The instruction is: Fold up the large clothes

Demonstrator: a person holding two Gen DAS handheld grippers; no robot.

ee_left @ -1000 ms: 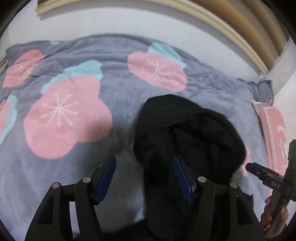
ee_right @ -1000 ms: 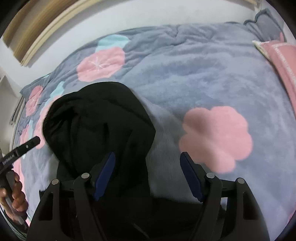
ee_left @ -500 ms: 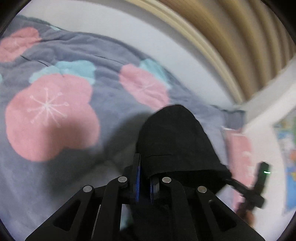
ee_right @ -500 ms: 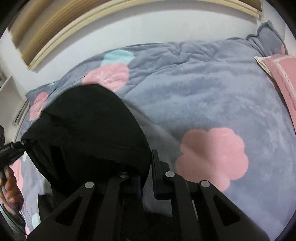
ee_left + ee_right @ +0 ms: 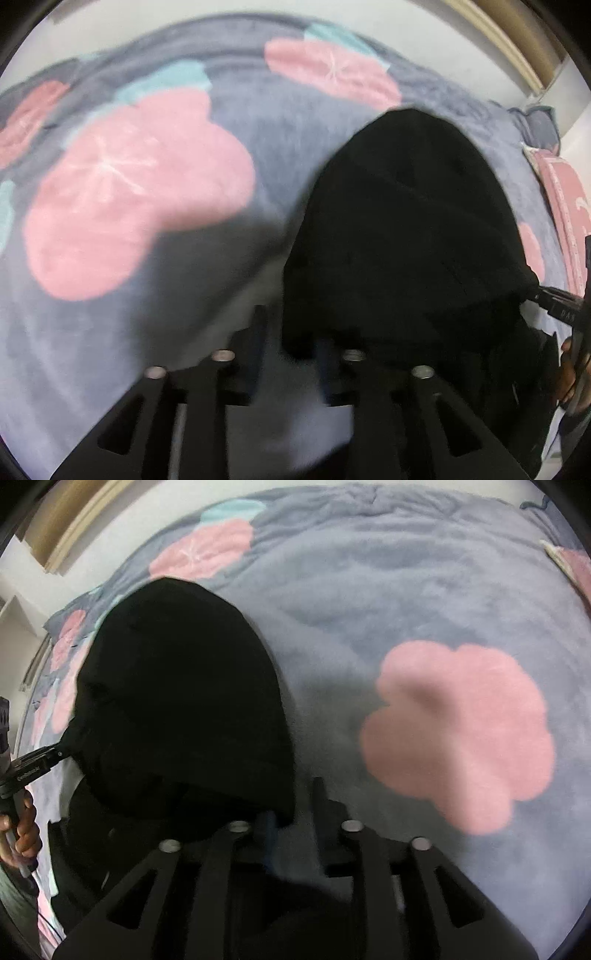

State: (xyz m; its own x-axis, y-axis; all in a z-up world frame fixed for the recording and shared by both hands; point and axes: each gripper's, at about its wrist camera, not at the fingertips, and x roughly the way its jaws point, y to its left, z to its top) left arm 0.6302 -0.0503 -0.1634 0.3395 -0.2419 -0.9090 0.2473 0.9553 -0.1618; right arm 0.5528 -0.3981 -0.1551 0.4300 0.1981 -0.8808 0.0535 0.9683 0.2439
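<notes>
A black garment (image 5: 406, 236) lies bunched on a grey blanket with pink flowers (image 5: 122, 192); it also shows in the right wrist view (image 5: 177, 709). My left gripper (image 5: 291, 343) has its jaws a little apart, the near left edge of the garment at its right finger. My right gripper (image 5: 293, 812) has its jaws a little apart too, the garment's near right edge at its left finger. Motion blur hides whether either still pinches cloth. Each gripper shows at the garment's far corner in the other's view.
The blanket (image 5: 424, 602) covers the whole bed. A pink pillow (image 5: 565, 206) lies at the right edge. A white wall and wooden trim (image 5: 498, 40) run behind the bed. The person's hand (image 5: 22, 823) holds the left gripper's handle.
Both grippers closed on the garment's near edge half a second ago and lifted it. Now the jaws of both stand slightly apart and the views have swung downward.
</notes>
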